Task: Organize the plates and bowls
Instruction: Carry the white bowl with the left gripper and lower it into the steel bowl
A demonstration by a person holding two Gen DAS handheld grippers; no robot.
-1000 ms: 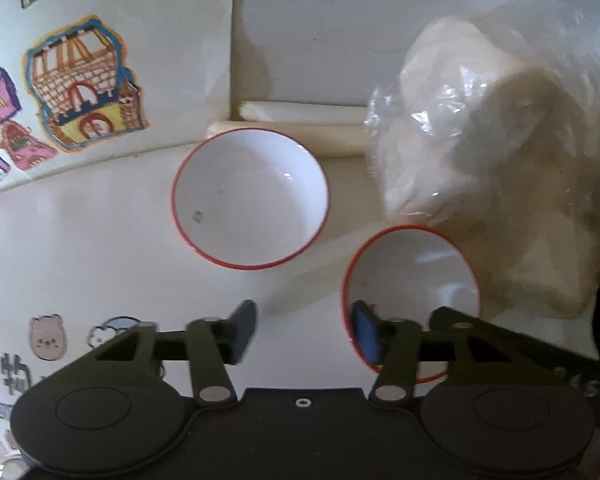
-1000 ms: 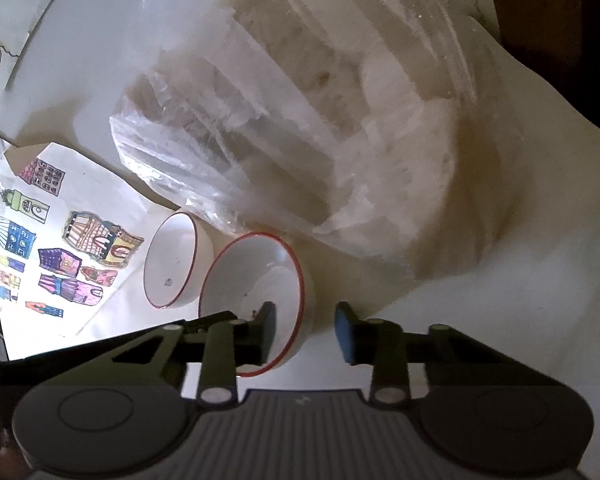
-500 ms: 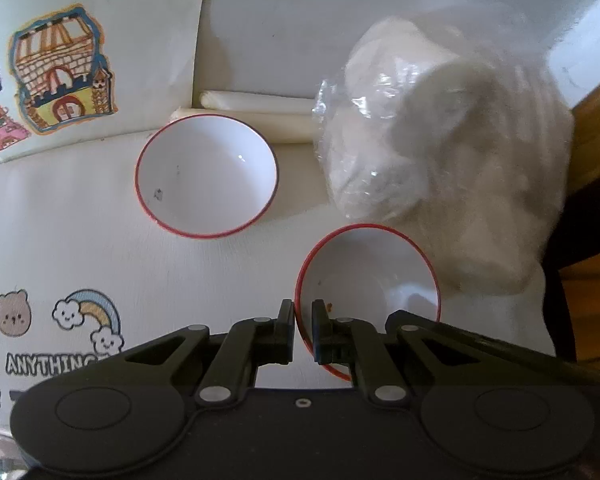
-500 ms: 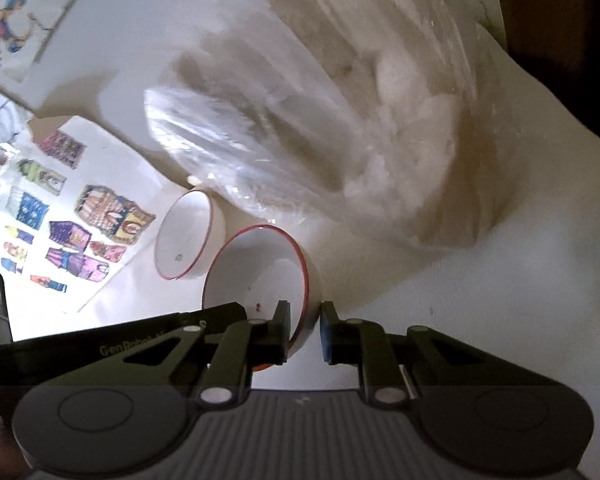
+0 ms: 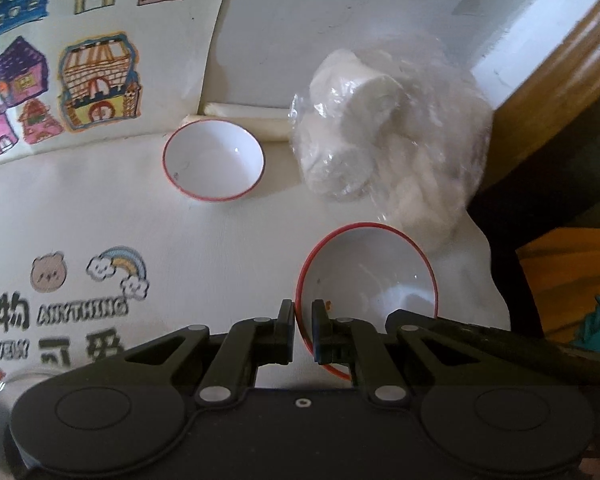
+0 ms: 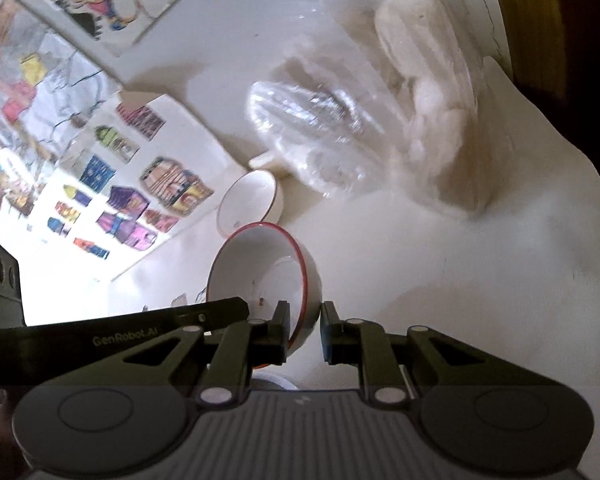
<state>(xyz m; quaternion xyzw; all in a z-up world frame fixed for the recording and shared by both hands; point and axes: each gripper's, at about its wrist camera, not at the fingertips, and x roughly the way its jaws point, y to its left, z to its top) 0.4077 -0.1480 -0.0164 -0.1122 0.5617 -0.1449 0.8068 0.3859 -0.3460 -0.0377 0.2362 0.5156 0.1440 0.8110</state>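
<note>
Spreading under everything is the white counter (image 5: 228,240), printed with cartoon bears, a rainbow and lettering, and backed by sheets of coloured house drawings (image 5: 96,80) that are standing against the wall. Sitting next in bulk is the crinkled clear plastic bag of white paper rolls (image 5: 388,140), which is crowding the far right corner and leaving only a narrow strip of surface for the crockery. Resting upright and untouched near the back, just beside the bag, is the far white bowl with a thin red rim (image 5: 214,160), probably waiting as the base of a stack. Nearer the cameras, the second red-rimmed white bowl (image 5: 366,276) is tilting with its opening turned to the left in the right wrist view (image 6: 260,272), apparently because two claws are pinching its rim from opposite sides. The left claw (image 5: 302,330) is closing on the near left edge of that rim, one finger inside and one outside, with only the wall thickness between them. The right claw (image 6: 303,330) is straddling the opposite wall in the same way, though a sliver of gap is showing beside its outer finger, so its hold looks looser. Judging from this shared grip, the bowl is being steadied for a lift toward its twin, and nesting is not yet done.
</note>
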